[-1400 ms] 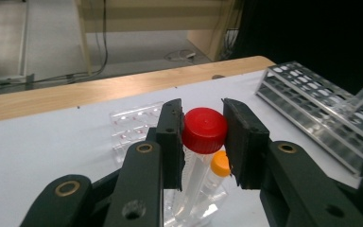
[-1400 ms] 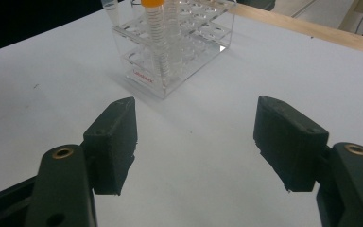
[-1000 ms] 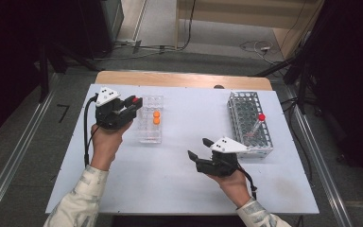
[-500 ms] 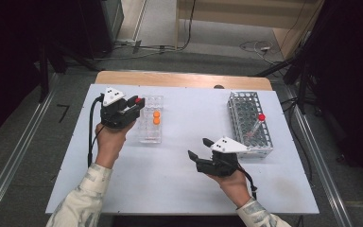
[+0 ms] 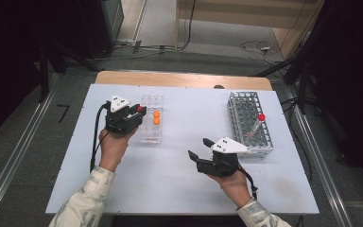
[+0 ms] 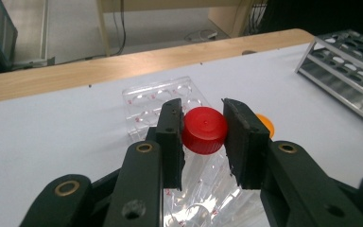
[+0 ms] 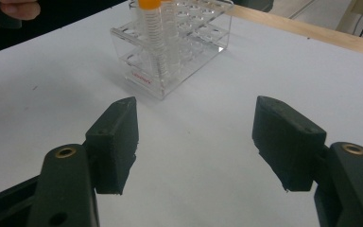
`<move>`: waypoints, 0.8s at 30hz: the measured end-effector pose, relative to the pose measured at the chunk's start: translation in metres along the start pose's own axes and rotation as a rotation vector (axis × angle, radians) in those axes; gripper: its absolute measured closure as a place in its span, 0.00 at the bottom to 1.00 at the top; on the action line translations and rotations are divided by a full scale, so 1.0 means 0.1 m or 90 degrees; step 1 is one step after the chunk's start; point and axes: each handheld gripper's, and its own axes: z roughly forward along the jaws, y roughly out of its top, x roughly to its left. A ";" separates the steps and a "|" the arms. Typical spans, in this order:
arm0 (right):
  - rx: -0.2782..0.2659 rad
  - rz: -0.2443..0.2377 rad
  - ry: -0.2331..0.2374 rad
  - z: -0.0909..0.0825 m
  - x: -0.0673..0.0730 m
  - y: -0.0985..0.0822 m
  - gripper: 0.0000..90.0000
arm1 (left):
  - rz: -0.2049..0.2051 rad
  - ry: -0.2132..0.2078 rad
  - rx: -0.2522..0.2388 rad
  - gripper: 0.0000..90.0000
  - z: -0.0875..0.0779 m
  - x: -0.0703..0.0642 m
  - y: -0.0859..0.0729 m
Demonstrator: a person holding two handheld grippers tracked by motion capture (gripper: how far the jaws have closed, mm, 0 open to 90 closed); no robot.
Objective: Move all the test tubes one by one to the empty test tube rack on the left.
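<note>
My left gripper (image 5: 138,112) is shut on a red-capped tube (image 6: 204,129) and holds it over the clear plastic rack (image 5: 151,124) at the table's left middle. In the left gripper view the red cap sits squeezed between both pads, with the tube's clear body running down over the rack (image 6: 163,101). Two orange-capped tubes (image 5: 156,117) stand in that rack. My right gripper (image 5: 199,149) rests low over the white table near the front middle, open with nothing between its jaws. Its own view faces the clear rack (image 7: 175,47) and an orange-capped tube (image 7: 150,33).
A grey metal rack (image 5: 249,123) stands at the right of the table (image 5: 179,184) with one red-capped tube (image 5: 260,118) leaning in it. A wooden strip (image 5: 179,79) runs along the far edge. Cables lie on the floor beyond.
My left gripper has moved right and down with the red-capped tube, closer over the clear rack. My right gripper has stayed where it was.
</note>
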 end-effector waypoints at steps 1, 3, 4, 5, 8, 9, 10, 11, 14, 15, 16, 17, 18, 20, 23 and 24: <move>0.000 -0.002 0.000 0.00 0.00 0.00 0.34 | -0.001 0.001 0.003 0.76 0.01 0.00 -0.01; 0.000 -0.001 0.000 0.00 0.01 0.00 0.34 | -0.001 0.002 0.008 0.76 0.02 0.01 -0.03; 0.001 -0.001 0.000 0.00 0.01 0.00 0.34 | -0.001 0.000 0.011 0.76 0.02 0.01 -0.04; 0.001 -0.002 0.000 0.00 0.00 0.00 0.34 | -0.002 0.002 0.011 0.76 0.03 0.01 -0.04; 0.004 0.000 0.000 0.00 0.00 0.00 0.34 | -0.005 0.000 0.014 0.75 0.03 0.01 -0.04; 0.004 -0.001 0.000 0.01 0.00 0.00 0.34 | -0.005 -0.001 0.014 0.75 0.03 0.02 -0.04; 0.004 -0.002 0.001 0.01 0.00 0.00 0.34 | -0.006 -0.002 0.015 0.74 0.03 0.02 -0.04; 0.003 -0.002 0.001 0.01 0.00 0.00 0.34 | -0.007 -0.004 0.016 0.73 0.03 0.02 -0.04; 0.003 -0.002 0.001 0.01 0.00 0.00 0.34 | -0.011 -0.006 0.014 0.72 0.03 0.02 -0.04; 0.003 -0.002 0.000 0.00 0.00 0.00 0.34 | -0.012 -0.006 0.014 0.72 0.02 0.02 -0.04; 0.003 0.000 0.000 0.00 0.00 0.00 0.34 | -0.012 -0.008 0.012 0.72 0.01 0.02 -0.04; 0.003 0.001 -0.001 0.00 0.00 0.00 0.34 | -0.015 -0.009 0.010 0.72 0.01 0.02 -0.04; 0.002 0.000 -0.001 0.00 0.00 0.00 0.34 | -0.017 -0.011 0.008 0.71 0.00 0.02 -0.03; 0.002 0.001 -0.001 0.00 0.00 0.00 0.34 | -0.020 -0.015 0.005 0.70 -0.02 0.02 -0.03; 0.001 0.000 -0.002 -0.01 -0.01 0.00 0.34 | -0.030 -0.022 0.000 0.67 -0.05 0.03 -0.02; 0.001 -0.001 -0.003 -0.01 -0.01 0.00 0.34 | -0.033 -0.025 -0.001 0.66 -0.06 0.03 -0.01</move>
